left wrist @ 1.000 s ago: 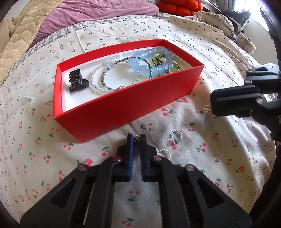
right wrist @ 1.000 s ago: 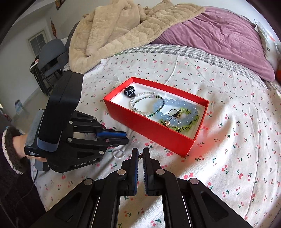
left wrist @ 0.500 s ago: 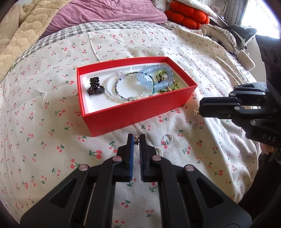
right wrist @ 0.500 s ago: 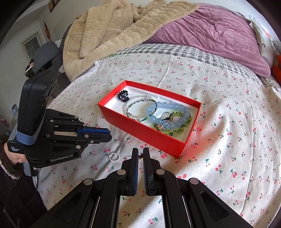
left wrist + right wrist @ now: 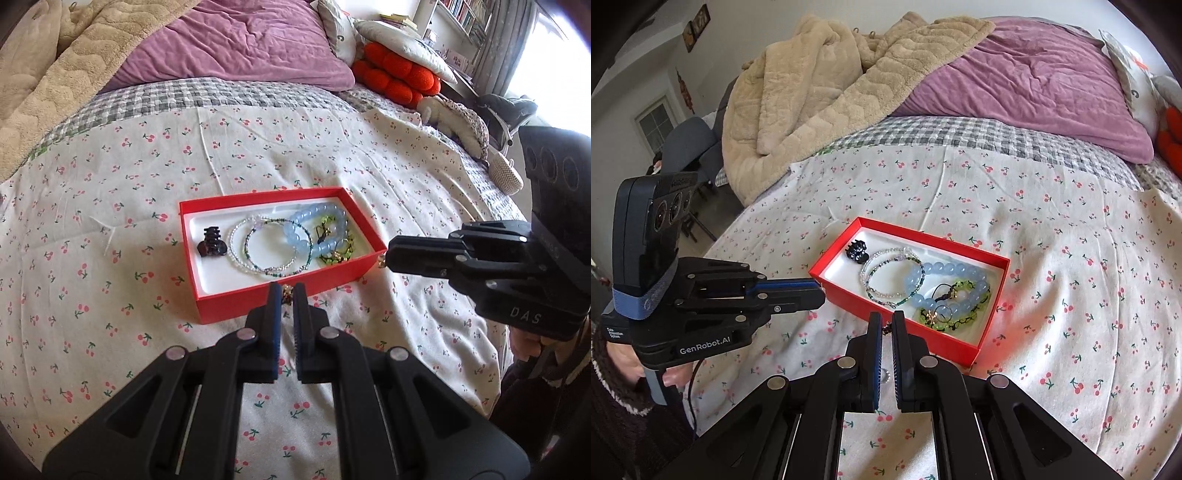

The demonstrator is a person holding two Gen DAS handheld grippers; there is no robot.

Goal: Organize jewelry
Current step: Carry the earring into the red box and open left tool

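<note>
Red box (image 5: 258, 299) lies just ahead of both hand-held grippers, left (image 5: 287, 295) and right (image 5: 886, 326), each pinching a small trinket (image 5: 286, 291).

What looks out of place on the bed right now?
One small white bead ring lies on the cherry-print bedsheet, outside the red rectangular jewelry box, partly hidden behind the right tongs. Nothing looks spilled or damaged.
</note>
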